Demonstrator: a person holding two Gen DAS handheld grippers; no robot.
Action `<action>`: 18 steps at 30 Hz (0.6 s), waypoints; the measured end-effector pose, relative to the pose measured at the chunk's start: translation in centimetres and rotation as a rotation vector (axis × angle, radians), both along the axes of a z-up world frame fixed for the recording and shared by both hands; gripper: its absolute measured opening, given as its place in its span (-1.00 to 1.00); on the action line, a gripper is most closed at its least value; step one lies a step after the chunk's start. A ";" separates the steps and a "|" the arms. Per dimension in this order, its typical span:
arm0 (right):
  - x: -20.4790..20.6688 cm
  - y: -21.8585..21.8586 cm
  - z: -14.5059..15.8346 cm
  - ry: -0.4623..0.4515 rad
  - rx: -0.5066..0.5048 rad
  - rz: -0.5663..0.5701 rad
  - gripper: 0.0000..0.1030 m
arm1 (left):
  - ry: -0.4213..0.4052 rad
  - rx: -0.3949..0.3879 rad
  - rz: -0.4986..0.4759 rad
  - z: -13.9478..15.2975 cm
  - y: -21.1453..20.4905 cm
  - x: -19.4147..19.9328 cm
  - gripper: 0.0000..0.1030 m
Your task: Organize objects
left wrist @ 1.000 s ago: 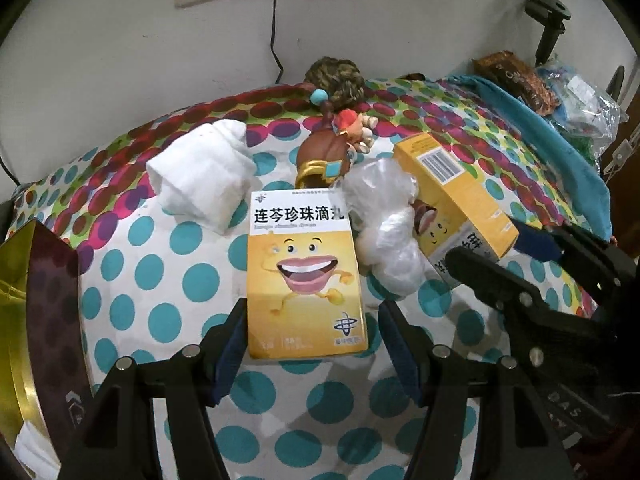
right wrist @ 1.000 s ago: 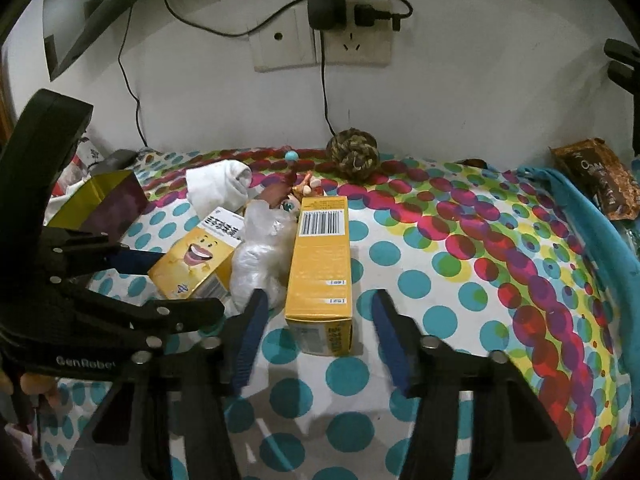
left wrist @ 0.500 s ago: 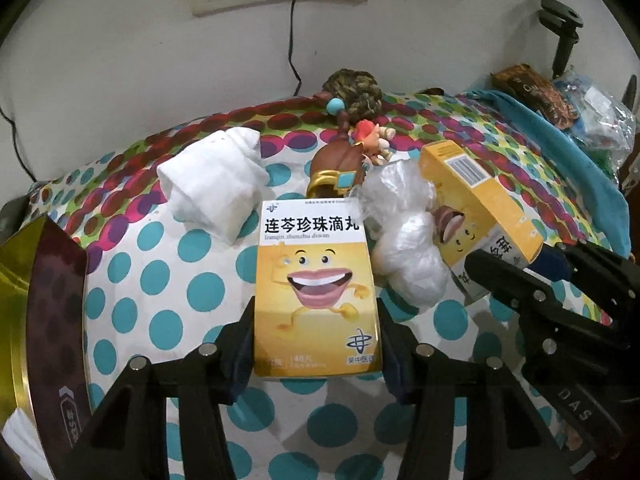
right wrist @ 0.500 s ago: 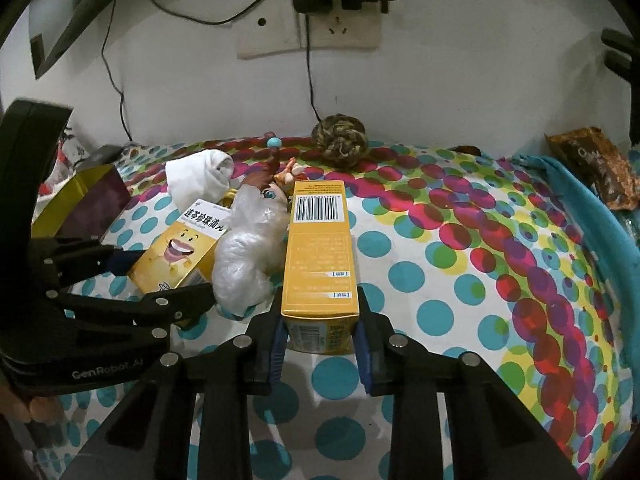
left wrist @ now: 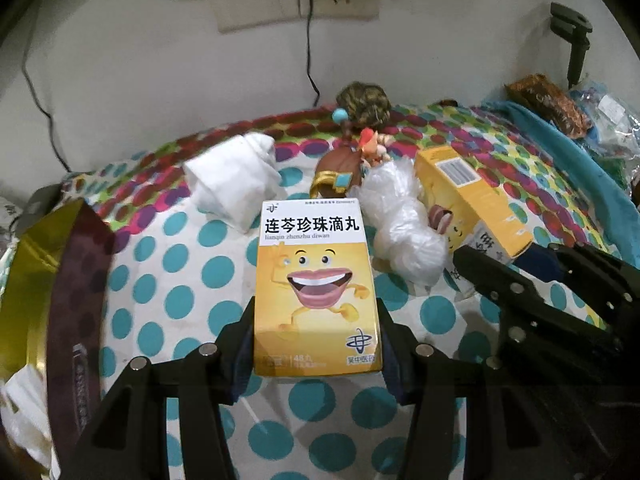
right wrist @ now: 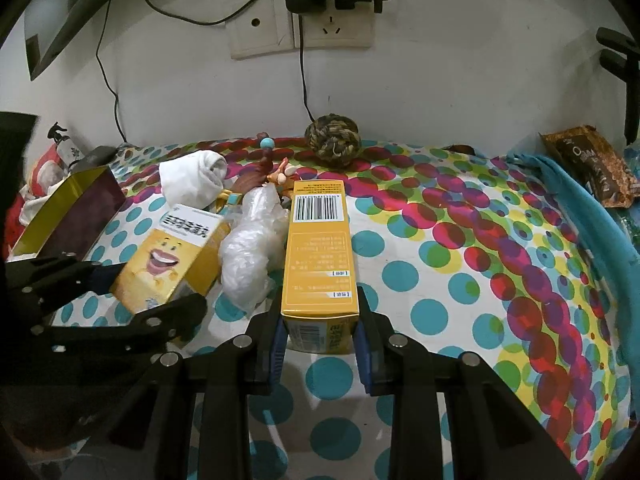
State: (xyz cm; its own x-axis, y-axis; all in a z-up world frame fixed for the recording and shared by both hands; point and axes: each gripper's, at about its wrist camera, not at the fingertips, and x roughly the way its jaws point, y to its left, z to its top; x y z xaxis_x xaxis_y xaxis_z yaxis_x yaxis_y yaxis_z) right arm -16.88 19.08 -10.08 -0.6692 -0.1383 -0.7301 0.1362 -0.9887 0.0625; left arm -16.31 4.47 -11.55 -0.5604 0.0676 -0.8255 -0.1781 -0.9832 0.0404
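Note:
Two yellow medicine boxes lie on a dotted cloth. My left gripper point(left wrist: 316, 340) is shut on the near end of the smiling-face box point(left wrist: 314, 284), its pads against both long sides. That box point(right wrist: 172, 258) and the left gripper point(right wrist: 132, 292) also show at the left of the right wrist view. My right gripper point(right wrist: 320, 340) is shut on the near end of the barcode box point(right wrist: 318, 252), which appears as the barcode box point(left wrist: 472, 200) at the right of the left wrist view, with the right gripper point(left wrist: 516, 264) on it.
A crumpled clear plastic bag point(left wrist: 404, 228) lies between the boxes, with a small figurine point(left wrist: 340, 168) and a rolled white cloth point(left wrist: 232, 176) behind. A rope ball point(right wrist: 332, 140) sits by the wall. An open gold tin point(left wrist: 44, 276) stands left. A teal cloth point(right wrist: 580, 200) and snack packet point(right wrist: 592, 164) lie right.
Both grippers closed from open onto their boxes. The left gripper and its box have since shifted, and the view has tilted so more of the wall shows.

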 end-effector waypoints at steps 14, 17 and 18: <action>0.1 0.0 0.0 0.002 0.017 -0.025 -0.47 | 0.028 0.050 0.068 1.6 -2.1 3.5 0.03; 0.1 0.0 0.0 0.003 0.024 -0.027 -0.47 | 0.025 0.067 0.084 1.8 -2.8 4.3 0.03; 0.1 0.0 0.0 0.002 0.023 -0.028 -0.47 | 0.026 0.069 0.098 1.9 -3.2 4.6 0.03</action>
